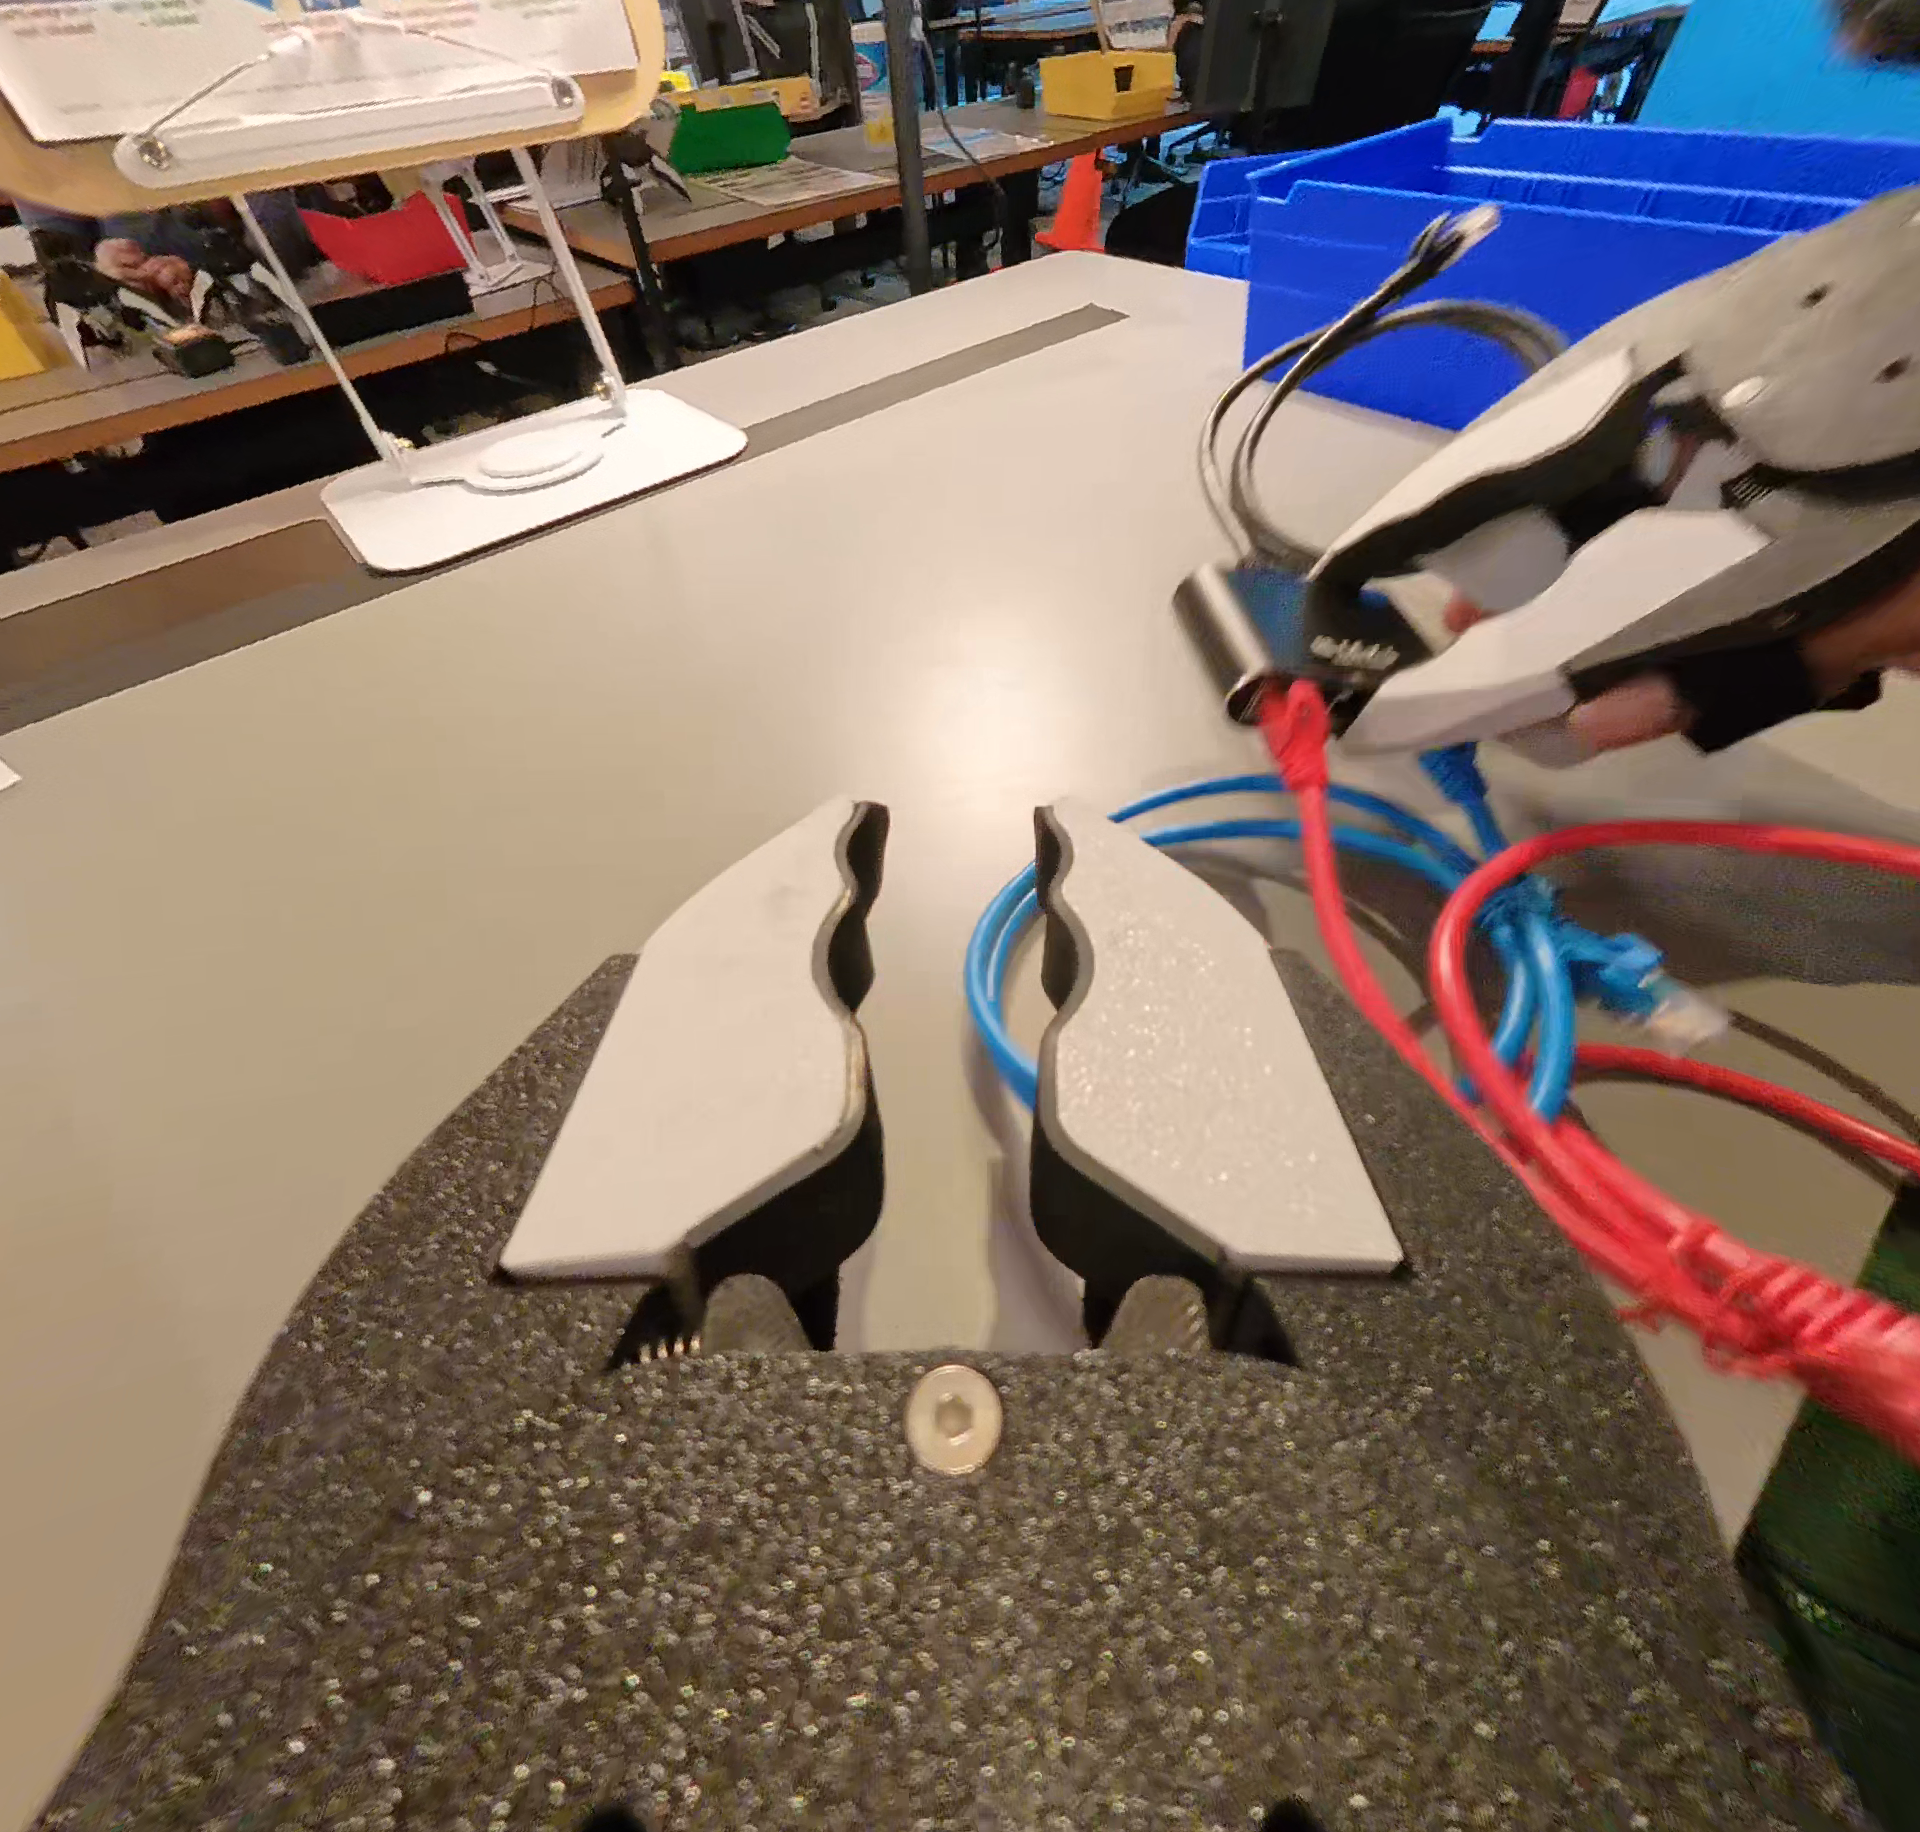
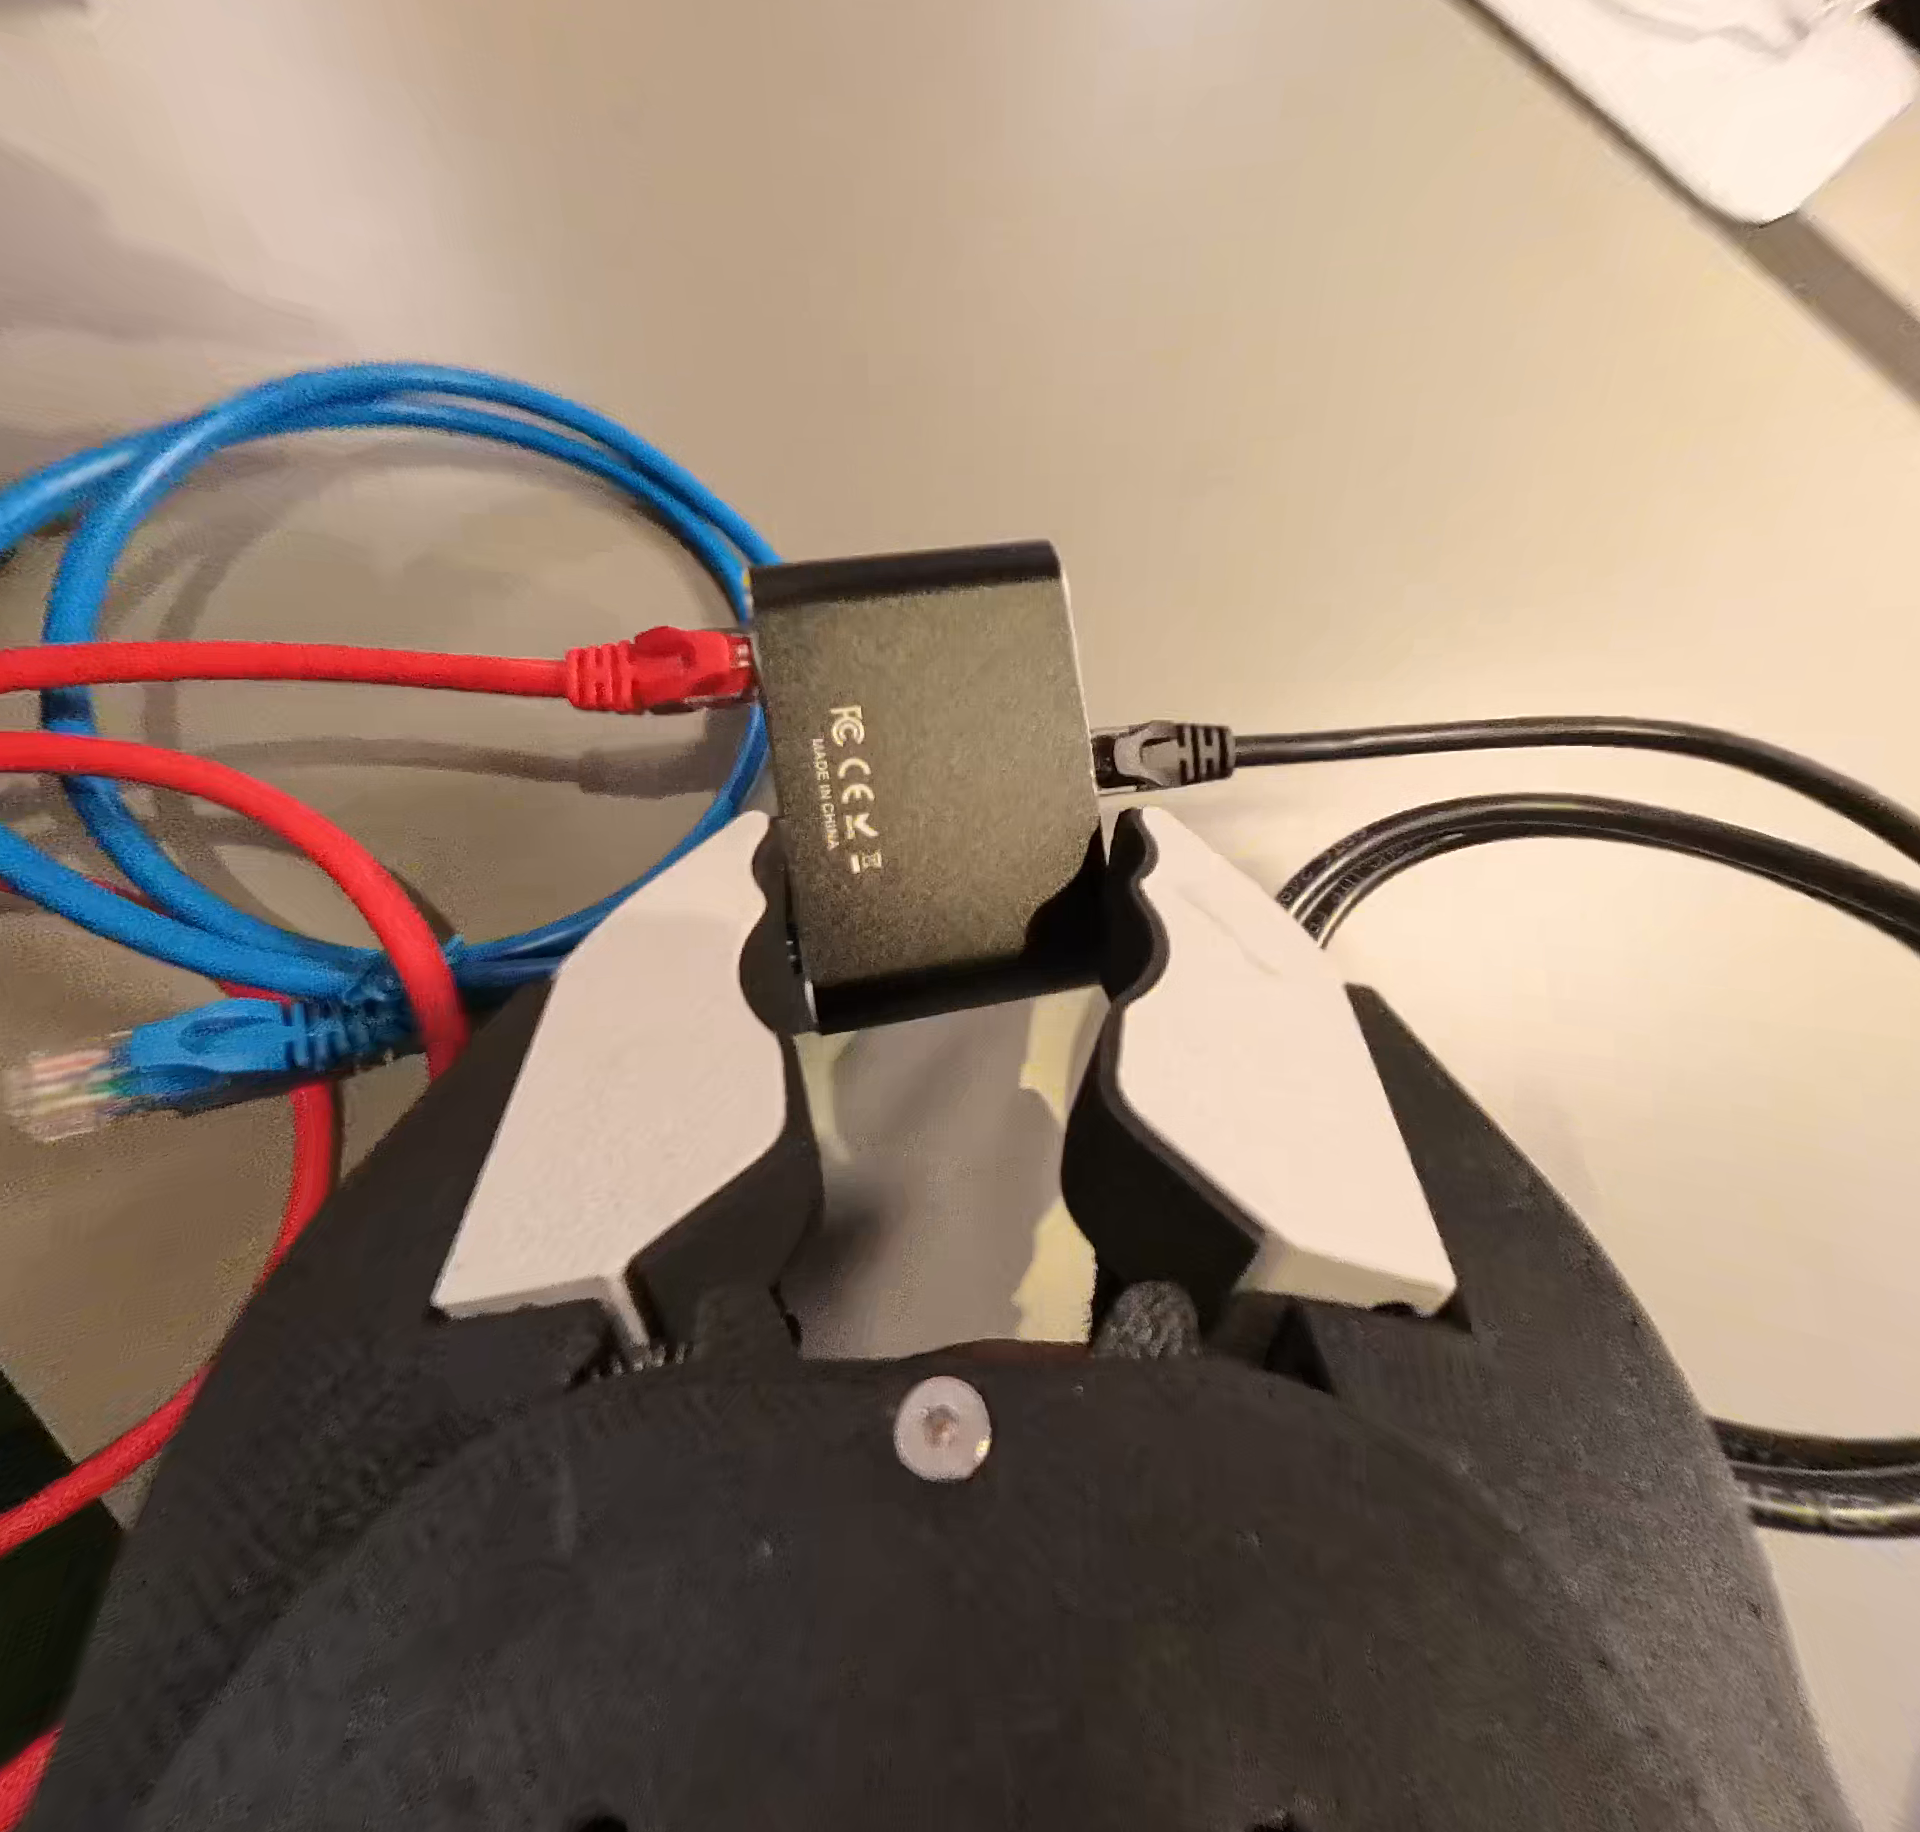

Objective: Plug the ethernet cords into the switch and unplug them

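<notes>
My right gripper is shut on the small black switch and holds it above the table; it also shows at the right of the left wrist view. A red ethernet cord is plugged into the switch's left side, and a black cord into its right side. A blue ethernet cord lies coiled on the table with its plug loose; a second blue plug seems to sit behind the switch. My left gripper is open and empty, low over the table, with the blue coil beside its right finger.
A white document stand with a printed sheet is at the back left of the grey table. Blue plastic bins stand at the back right. A loose black cord end sticks up near them. A gloved hand holds the right gripper.
</notes>
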Demonstrator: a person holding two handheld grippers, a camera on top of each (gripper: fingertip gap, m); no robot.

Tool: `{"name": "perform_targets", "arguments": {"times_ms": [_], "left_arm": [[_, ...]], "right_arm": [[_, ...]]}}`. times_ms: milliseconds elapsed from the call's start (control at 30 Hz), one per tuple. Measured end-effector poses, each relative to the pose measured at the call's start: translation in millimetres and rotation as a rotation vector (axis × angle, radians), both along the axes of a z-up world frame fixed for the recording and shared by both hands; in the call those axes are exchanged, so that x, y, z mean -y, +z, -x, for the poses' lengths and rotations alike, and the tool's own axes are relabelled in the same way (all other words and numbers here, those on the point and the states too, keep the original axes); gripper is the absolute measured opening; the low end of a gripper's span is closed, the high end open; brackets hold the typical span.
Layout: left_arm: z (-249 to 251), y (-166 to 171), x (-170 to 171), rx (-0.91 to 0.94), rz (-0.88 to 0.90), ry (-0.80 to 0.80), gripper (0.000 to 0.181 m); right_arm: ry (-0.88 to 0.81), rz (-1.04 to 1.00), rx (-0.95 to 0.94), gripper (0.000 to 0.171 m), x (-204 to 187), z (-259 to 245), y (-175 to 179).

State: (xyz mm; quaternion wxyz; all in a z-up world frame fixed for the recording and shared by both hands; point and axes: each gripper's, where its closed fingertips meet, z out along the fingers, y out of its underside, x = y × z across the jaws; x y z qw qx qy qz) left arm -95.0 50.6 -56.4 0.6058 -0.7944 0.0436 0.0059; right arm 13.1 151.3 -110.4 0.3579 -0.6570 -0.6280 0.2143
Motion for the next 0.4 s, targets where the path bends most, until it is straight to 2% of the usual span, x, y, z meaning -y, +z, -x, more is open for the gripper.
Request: {"name": "perform_targets", "arguments": {"times_ms": [33, 233, 400], "left_arm": [[3, -2, -1, 0.010, -0.001, 0.005, 0.029], [12, -19, -6, 0.029, 0.020, 0.021, 0.029], [12, -24, -9, 0.031, 0.045, 0.021, 0.029]], "right_arm": [[-0.011, -0.015, -0.018, 0.058, -6, -4, 9], [-0.130, -0.165, -0.148, 0.059, -63, -42, 88], [-0.271, -0.297, -0.235, 0.059, -129, -108, 169]]}}
